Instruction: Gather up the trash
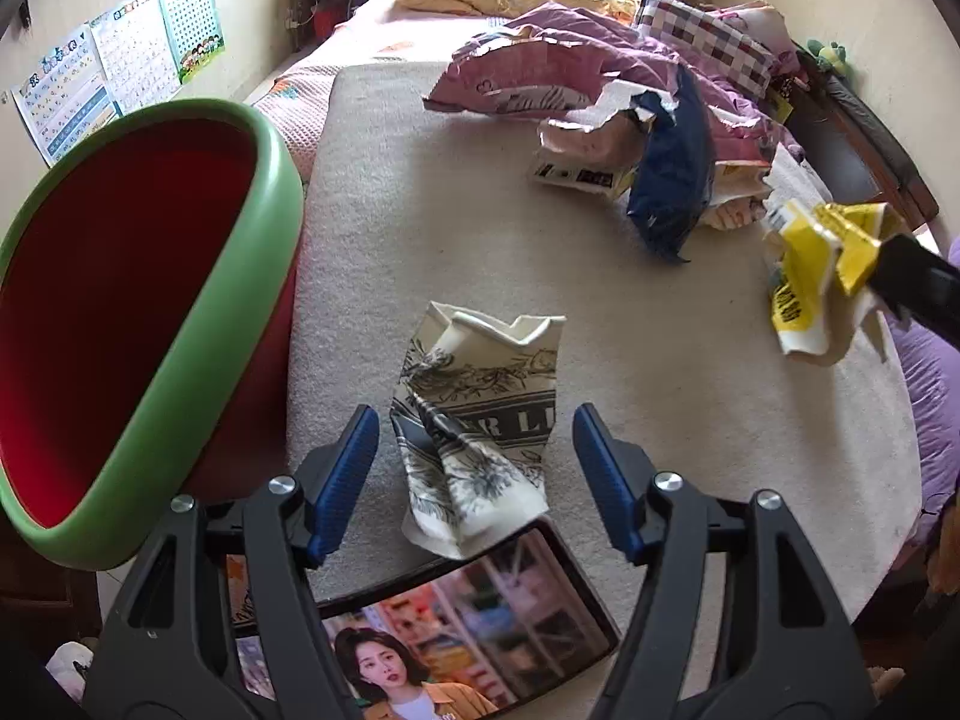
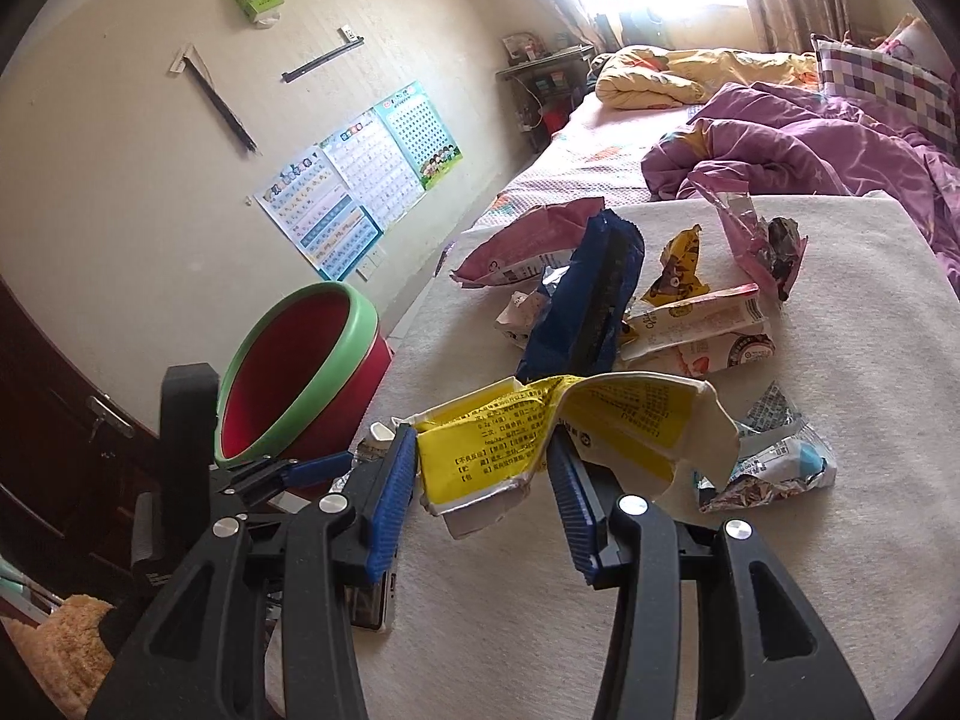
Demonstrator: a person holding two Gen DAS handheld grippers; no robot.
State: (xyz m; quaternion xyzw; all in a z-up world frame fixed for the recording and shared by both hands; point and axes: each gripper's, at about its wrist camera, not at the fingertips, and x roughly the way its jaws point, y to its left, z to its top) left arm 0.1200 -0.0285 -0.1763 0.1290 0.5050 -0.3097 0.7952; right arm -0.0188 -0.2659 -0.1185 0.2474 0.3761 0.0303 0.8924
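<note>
My left gripper (image 1: 477, 471) is open, its blue pads on either side of a crumpled white paper bag with black floral print (image 1: 477, 420) lying on the cream mat. My right gripper (image 2: 483, 483) is shut on a crushed yellow and white carton (image 2: 540, 438), held above the mat; it also shows in the left wrist view (image 1: 822, 270). A red bin with a green rim (image 1: 138, 324) stands tilted at the mat's left edge, also in the right wrist view (image 2: 300, 372). A pile of wrappers lies further back: a blue bag (image 2: 582, 300), a pink bag (image 2: 528, 246).
A phone or tablet playing a video (image 1: 480, 618) lies under the left gripper at the mat's near edge. A crumpled foil wrapper (image 2: 774, 462) lies right of the carton. Bedding and pillows (image 2: 810, 144) lie behind. A wall with posters (image 2: 360, 174) is to the left.
</note>
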